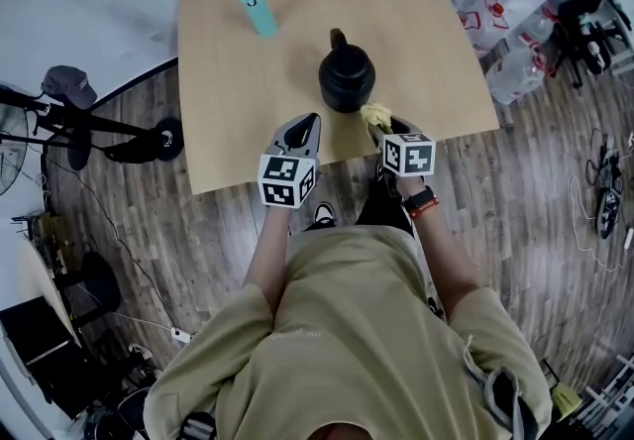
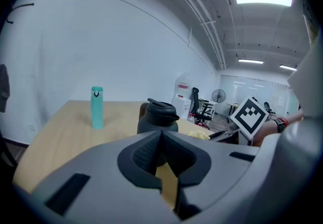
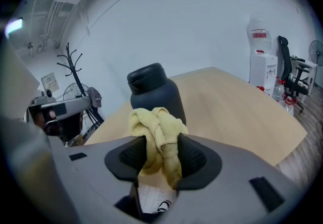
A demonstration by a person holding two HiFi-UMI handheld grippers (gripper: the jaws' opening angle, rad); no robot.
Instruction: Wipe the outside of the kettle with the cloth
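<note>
A black kettle (image 1: 347,76) with a handle and lid stands upright near the front of the wooden table (image 1: 248,141); it also shows in the left gripper view as kettle (image 2: 157,117) and in the right gripper view as kettle (image 3: 154,94). My right gripper (image 1: 383,129) is shut on a bunched yellow cloth (image 3: 155,137), held just short of the kettle's near right side; the cloth (image 1: 375,115) pokes out past the jaws. My left gripper (image 1: 300,132) sits shut and empty, a little left of and nearer than the kettle, jaws (image 2: 161,155) touching.
A teal bottle (image 1: 258,10) stands upright at the far left of the table, seen too as bottle (image 2: 97,107). Water jugs (image 1: 515,71) and a black office chair (image 1: 584,2) stand on the floor right of the table. A fan stand (image 1: 89,121) lies left.
</note>
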